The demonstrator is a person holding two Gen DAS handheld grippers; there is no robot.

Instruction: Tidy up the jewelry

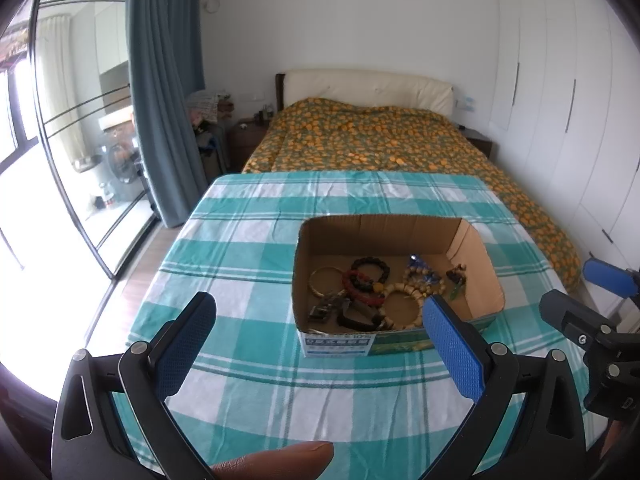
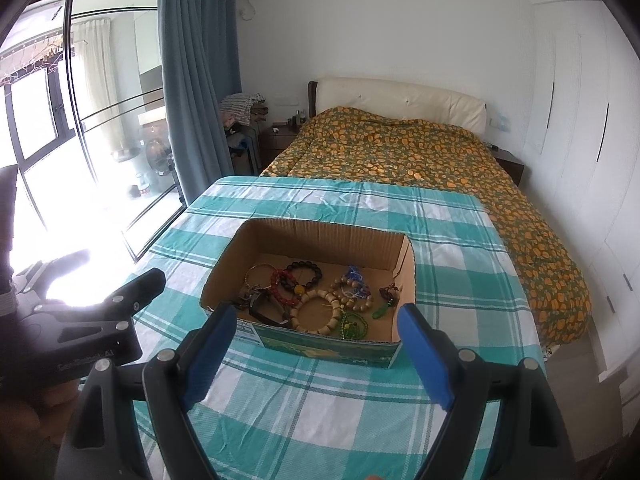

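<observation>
Starting from the near edge of the table (image 2: 320, 420), both grippers hang over the checked cloth with their blue pads wide apart and nothing between them: the left gripper (image 1: 320, 334) and the right gripper (image 2: 316, 330) are both empty. Just beyond them, toward the middle of the table, stands the open cardboard box (image 2: 320, 236), and the jewelry (image 2: 316, 300) already lies in a loose heap on its floor. The box is straight ahead of both grippers and lower than them, its long side running across the table, parallel to the near edge. In the right wrist view the pads frame the near wall of the box, so I judge the right gripper a little nearer. The pale bead bracelet (image 1: 402, 306) lies closest to that near wall, the dark bead bracelet (image 1: 370, 270) farther back.
</observation>
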